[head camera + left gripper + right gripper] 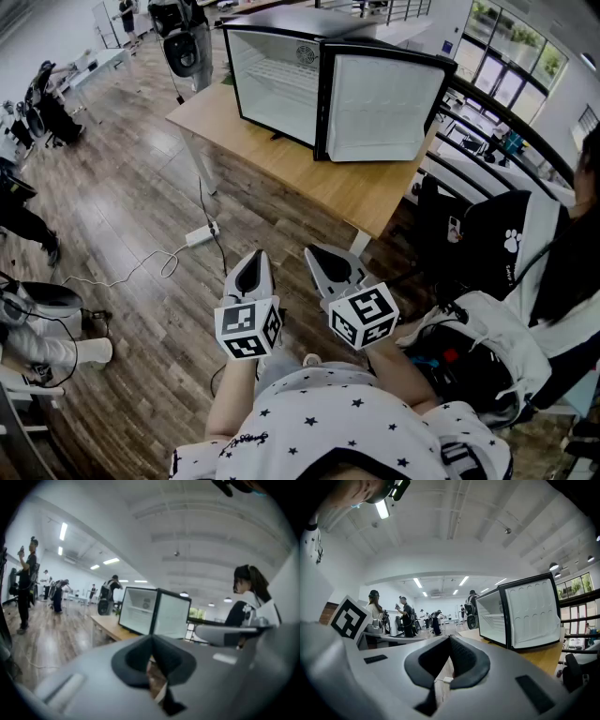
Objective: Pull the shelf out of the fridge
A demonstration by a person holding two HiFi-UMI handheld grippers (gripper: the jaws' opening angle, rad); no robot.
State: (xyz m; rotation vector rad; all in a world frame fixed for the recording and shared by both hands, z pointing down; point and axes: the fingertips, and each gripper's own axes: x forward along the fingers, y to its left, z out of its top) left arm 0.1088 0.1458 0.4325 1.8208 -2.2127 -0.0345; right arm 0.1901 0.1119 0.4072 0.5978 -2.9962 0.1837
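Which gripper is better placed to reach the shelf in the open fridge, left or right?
Probably left. The left gripper lines up with the open fridge and its shelf; the right gripper faces the swung-out door. Both are shut, far away.

wooden table (pixel 347 192) | power strip (pixel 201 234) on floor (pixel 122 206) | person (pixel 539 225) seated right

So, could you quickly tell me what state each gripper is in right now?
Left gripper: closed, holding nothing.
Right gripper: closed, holding nothing.
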